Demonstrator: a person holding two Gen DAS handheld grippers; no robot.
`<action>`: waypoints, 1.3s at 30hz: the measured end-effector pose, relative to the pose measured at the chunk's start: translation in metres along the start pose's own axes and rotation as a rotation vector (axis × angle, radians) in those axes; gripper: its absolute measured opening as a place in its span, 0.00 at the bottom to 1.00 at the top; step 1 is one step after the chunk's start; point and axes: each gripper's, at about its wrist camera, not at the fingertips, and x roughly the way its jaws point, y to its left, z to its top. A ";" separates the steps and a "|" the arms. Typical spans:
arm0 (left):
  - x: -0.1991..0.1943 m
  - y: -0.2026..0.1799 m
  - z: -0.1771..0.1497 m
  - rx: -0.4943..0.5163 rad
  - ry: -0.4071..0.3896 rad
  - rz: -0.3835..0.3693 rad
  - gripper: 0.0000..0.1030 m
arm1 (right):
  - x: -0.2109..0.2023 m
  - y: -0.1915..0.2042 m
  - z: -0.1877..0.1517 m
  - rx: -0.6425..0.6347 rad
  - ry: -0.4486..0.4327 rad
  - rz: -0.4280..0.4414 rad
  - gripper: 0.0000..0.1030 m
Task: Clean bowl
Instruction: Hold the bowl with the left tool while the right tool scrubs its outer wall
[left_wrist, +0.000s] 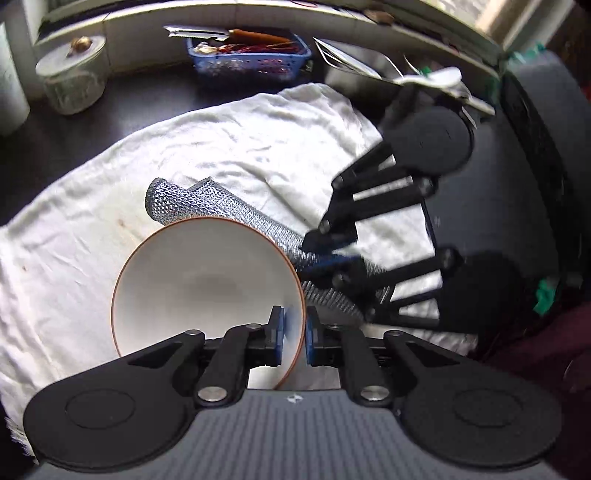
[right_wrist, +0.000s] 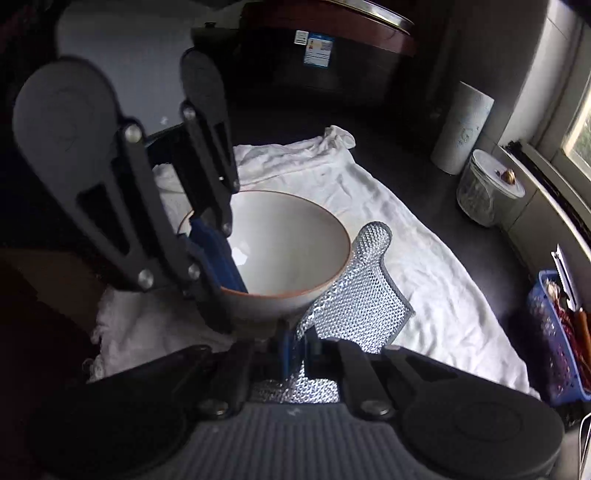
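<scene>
Left tongs (left_wrist: 294, 334) are clamped on bowl (left_wrist: 207, 280) rim; mesh cloth (right_wrist: 354, 291), gripped by right tongs (right_wrist: 301, 347), is held just beside the bowl's outer wall.

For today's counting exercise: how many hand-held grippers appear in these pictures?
2. The left hand-held gripper is clamped on the near rim of the bowl. The right hand-held gripper pinches the silver mesh cloth beside the bowl. None seem hidden.
</scene>
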 end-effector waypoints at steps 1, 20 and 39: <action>-0.001 0.005 0.001 -0.043 -0.013 -0.031 0.10 | 0.000 0.002 0.000 -0.019 0.002 -0.003 0.07; 0.003 -0.065 -0.037 0.538 0.047 0.231 0.20 | -0.002 -0.025 0.000 0.061 -0.023 -0.026 0.08; 0.003 0.004 -0.002 -0.100 -0.113 -0.009 0.11 | 0.005 0.024 -0.017 -0.180 -0.028 -0.051 0.08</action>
